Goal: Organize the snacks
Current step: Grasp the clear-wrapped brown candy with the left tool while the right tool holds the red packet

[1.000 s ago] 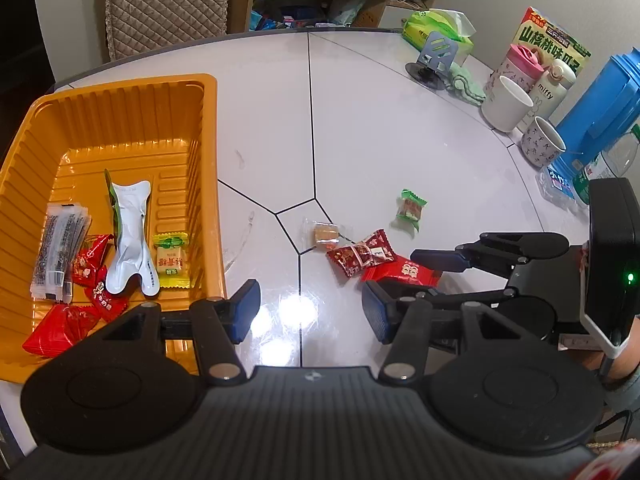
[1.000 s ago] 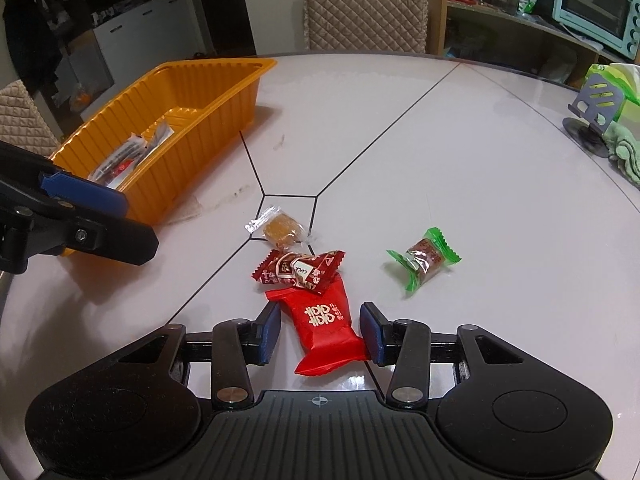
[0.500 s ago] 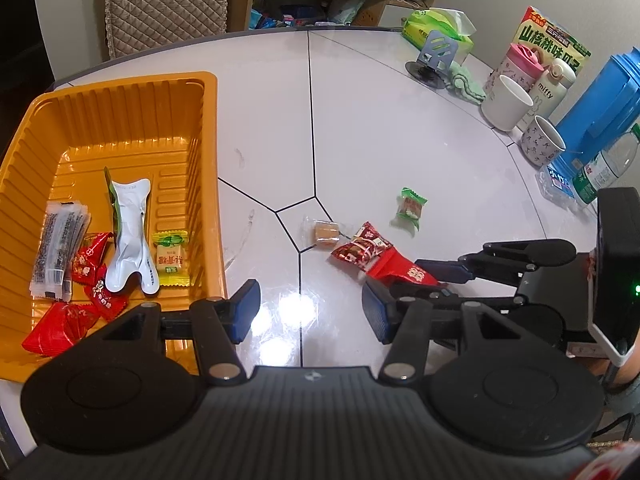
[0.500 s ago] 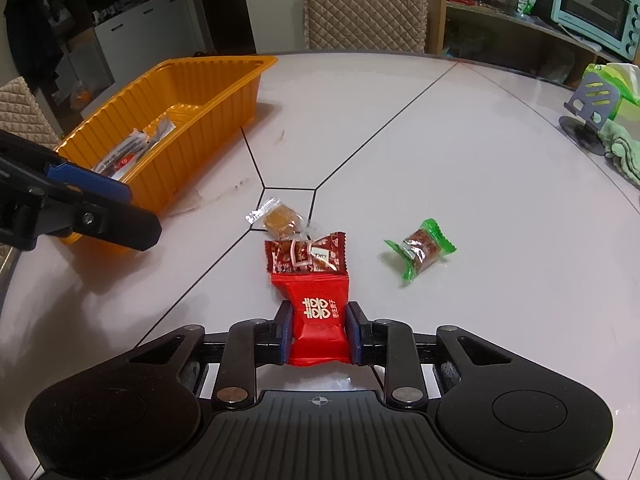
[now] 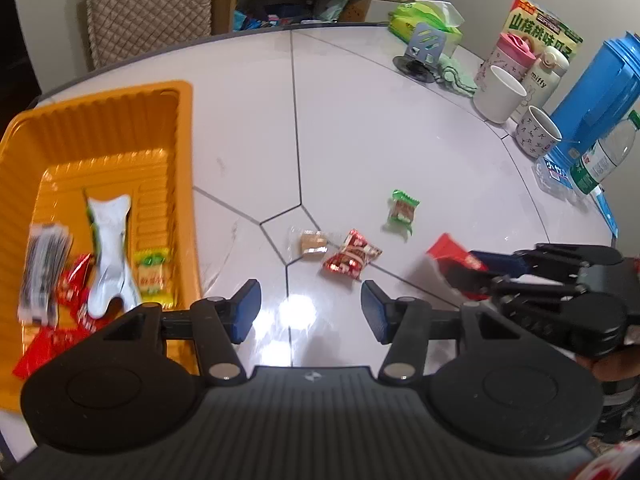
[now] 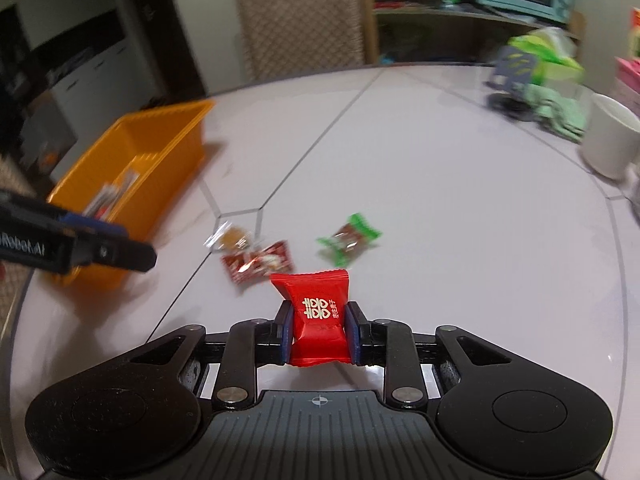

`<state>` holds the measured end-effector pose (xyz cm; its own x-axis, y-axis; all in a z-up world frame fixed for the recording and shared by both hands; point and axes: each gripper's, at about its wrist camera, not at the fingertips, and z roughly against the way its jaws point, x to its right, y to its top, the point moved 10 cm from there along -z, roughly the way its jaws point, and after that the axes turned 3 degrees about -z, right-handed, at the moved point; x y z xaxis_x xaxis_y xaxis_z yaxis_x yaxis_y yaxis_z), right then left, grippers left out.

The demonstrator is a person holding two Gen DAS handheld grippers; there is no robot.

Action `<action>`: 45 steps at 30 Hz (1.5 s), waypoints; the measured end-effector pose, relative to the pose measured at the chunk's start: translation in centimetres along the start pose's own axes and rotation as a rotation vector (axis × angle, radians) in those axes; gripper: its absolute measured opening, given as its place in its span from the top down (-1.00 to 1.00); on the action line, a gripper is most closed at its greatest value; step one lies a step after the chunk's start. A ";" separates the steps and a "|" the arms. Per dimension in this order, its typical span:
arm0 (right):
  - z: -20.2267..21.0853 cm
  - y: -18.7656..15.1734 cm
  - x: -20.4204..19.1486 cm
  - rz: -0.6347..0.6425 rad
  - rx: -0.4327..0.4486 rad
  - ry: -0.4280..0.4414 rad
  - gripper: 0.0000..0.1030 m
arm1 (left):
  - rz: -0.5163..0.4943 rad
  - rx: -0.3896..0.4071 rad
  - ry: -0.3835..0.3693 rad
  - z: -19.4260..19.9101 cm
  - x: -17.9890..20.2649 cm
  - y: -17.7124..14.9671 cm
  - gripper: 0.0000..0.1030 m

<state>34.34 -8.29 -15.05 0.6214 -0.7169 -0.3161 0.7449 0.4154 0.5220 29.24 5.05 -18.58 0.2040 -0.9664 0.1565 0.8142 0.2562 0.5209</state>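
Jaws of right gripper point(image 6: 318, 334) pinch red packet point(image 6: 316, 316), seemingly lifted; candies point(image 6: 260, 262) beyond.

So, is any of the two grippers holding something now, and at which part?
The right gripper holds the red snack packet, pinched across its middle, top end sticking out past the fingers. The left gripper is open and holds nothing.

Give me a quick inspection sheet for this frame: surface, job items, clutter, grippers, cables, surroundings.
Surface: white table, glossy, dark seams.
Job's things: orange tray holds several snacks; clear-wrapped candy, patterned red candy and green candy loose on the table.
Clutter: white mug, blue jug, bottle, cereal box at the far edge.
Grippers: left gripper open, empty; right gripper shut on red packet.
Cables: nothing seen.
Surroundings: quilted chair, shelves, toaster oven.
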 end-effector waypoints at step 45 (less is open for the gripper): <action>2.2 1.4 6.8 -0.226 0.079 -0.079 0.47 | -0.093 -0.077 0.030 -7.3 0.7 2.1 0.59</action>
<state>39.04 -13.80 -14.75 0.4180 -0.8295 -0.3704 0.8395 0.1969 0.5064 35.11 4.75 -23.48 0.1409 -0.9864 0.0842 0.8693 0.1639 0.4663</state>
